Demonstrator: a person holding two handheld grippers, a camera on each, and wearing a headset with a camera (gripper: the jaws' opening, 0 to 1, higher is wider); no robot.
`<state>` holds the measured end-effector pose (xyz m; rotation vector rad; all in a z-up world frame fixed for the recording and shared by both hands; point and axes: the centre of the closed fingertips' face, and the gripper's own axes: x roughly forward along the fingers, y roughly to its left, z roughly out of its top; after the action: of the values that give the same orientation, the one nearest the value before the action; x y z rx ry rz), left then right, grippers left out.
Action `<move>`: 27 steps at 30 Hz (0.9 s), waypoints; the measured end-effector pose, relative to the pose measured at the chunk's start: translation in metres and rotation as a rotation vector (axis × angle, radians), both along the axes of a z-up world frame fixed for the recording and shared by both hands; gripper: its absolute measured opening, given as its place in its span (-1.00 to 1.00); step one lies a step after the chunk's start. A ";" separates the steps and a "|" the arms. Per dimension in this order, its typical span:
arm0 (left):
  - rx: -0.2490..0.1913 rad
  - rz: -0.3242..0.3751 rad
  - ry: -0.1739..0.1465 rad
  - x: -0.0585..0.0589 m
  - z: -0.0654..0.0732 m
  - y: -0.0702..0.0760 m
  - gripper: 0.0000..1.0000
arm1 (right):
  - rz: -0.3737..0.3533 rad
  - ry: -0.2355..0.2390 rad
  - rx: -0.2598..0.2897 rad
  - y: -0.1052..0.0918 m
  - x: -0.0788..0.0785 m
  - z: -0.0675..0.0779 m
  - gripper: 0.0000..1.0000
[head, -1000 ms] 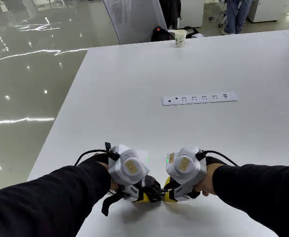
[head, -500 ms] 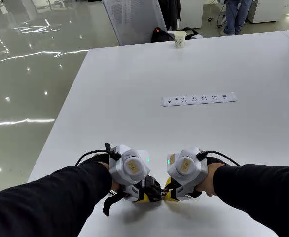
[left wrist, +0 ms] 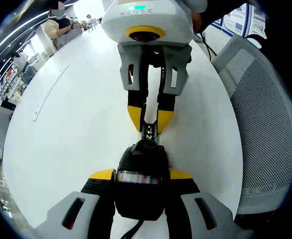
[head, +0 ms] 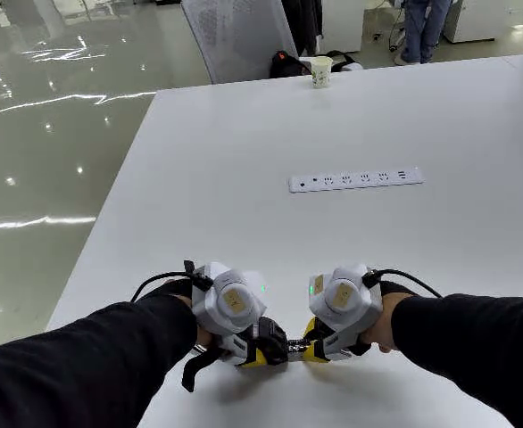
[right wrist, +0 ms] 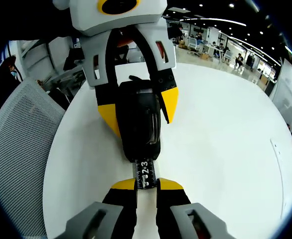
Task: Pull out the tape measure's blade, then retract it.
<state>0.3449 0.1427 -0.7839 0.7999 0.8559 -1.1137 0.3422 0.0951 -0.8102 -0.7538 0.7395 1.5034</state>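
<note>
The black tape measure [head: 271,341] sits low over the white table [head: 244,178] near its front edge. My left gripper [head: 263,349] is shut on the case. In the left gripper view the case [left wrist: 141,184] fills the space between my yellow-tipped jaws. My right gripper [head: 307,349] faces it from the right, shut on the end of the blade [head: 294,344]. The right gripper view has a short black stretch of blade [right wrist: 144,174] with white numbers running from the case [right wrist: 141,122] into my right gripper [right wrist: 146,185]. The right gripper [left wrist: 148,118] also enters the left gripper view from the top.
A white power strip [head: 355,179] lies mid-table, and a paper cup [head: 320,71] stands at the far edge. A grey mesh chair [head: 235,36] is behind the table, another mesh chair [left wrist: 265,124] beside me. The table's left edge [head: 101,232] drops to a shiny floor.
My right gripper has moved a little to the right, away from the left one, and a short piece of blade now shows between them. The head camera has shifted slightly.
</note>
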 end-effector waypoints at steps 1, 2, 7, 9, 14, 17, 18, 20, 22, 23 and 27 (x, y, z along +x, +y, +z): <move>0.000 0.000 0.000 0.000 0.000 0.000 -0.34 | 0.000 -0.001 -0.001 -0.001 0.001 0.000 -0.78; 0.000 0.001 0.000 0.000 0.000 0.000 -0.34 | 0.001 -0.001 -0.001 -0.001 0.001 0.000 -0.79; -0.002 0.005 0.000 0.000 0.000 0.001 -0.34 | 0.003 -0.004 -0.008 -0.004 0.001 0.000 -0.79; -0.003 0.007 0.000 0.000 0.000 0.001 -0.34 | 0.004 -0.006 -0.012 -0.006 0.001 0.000 -0.79; -0.002 0.011 -0.001 0.000 0.000 0.001 -0.34 | -0.003 -0.005 -0.015 -0.010 0.002 0.000 -0.79; -0.004 0.013 -0.002 0.000 0.000 0.001 -0.34 | -0.006 -0.005 -0.017 -0.013 0.002 0.001 -0.79; -0.004 0.013 -0.001 0.000 0.000 0.001 -0.34 | -0.006 -0.006 -0.018 -0.014 0.003 0.002 -0.79; -0.004 0.014 -0.001 0.000 0.000 0.001 -0.34 | -0.007 -0.008 -0.021 -0.018 0.003 0.002 -0.79; -0.002 0.015 0.000 0.000 0.000 0.001 -0.34 | -0.012 -0.007 -0.021 -0.021 0.004 0.002 -0.79; -0.002 0.015 -0.001 0.000 0.000 0.001 -0.34 | -0.012 -0.008 -0.021 -0.022 0.004 0.002 -0.79; -0.002 0.015 -0.002 -0.001 0.000 0.002 -0.34 | -0.012 -0.009 -0.022 -0.026 0.004 0.002 -0.79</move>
<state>0.3441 0.1444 -0.7843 0.7917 0.8578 -1.1001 0.3461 0.0695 -0.8083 -0.7710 0.7540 1.4826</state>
